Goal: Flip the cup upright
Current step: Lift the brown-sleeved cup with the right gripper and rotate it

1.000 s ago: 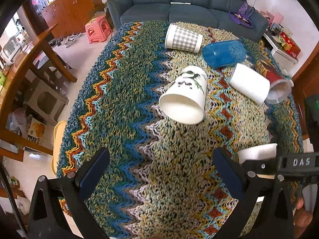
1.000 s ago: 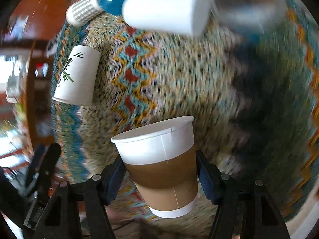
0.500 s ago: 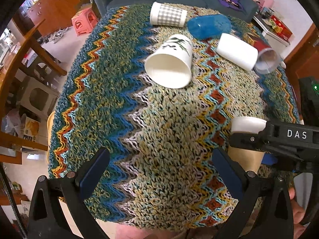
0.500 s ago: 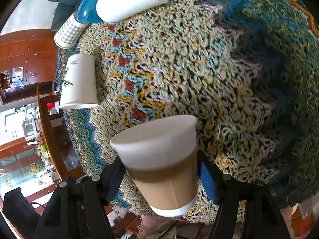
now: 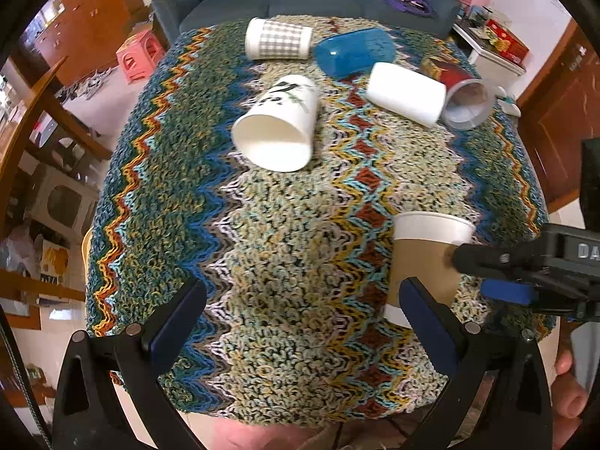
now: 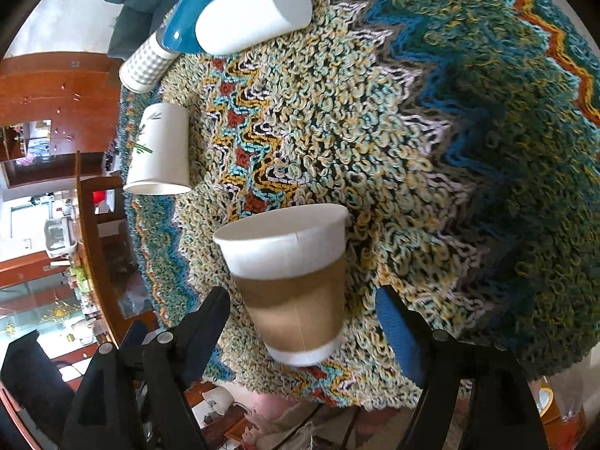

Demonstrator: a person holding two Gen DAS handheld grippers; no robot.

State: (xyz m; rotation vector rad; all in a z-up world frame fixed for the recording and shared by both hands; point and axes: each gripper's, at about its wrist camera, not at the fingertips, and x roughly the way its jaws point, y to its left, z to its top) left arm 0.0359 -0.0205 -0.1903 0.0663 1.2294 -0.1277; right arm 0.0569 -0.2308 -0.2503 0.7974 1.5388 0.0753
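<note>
Brown-sleeved cup (image 6: 292,281) upright — right tongs (image 6: 300,322) parted.

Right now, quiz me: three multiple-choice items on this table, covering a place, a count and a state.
1. Where is the brown-sleeved cup? A) on the floor B) between the fingers of the right gripper C) on the sofa
2. How many cups lie sideways? A) three B) five C) seven
3. The bamboo-print cup is: A) upright B) inverted C) on its side
B: its fingers flank it. B: checked cup, blue cup, white cup, red cup, bamboo-print one. C: mouth faces the left camera.
</note>
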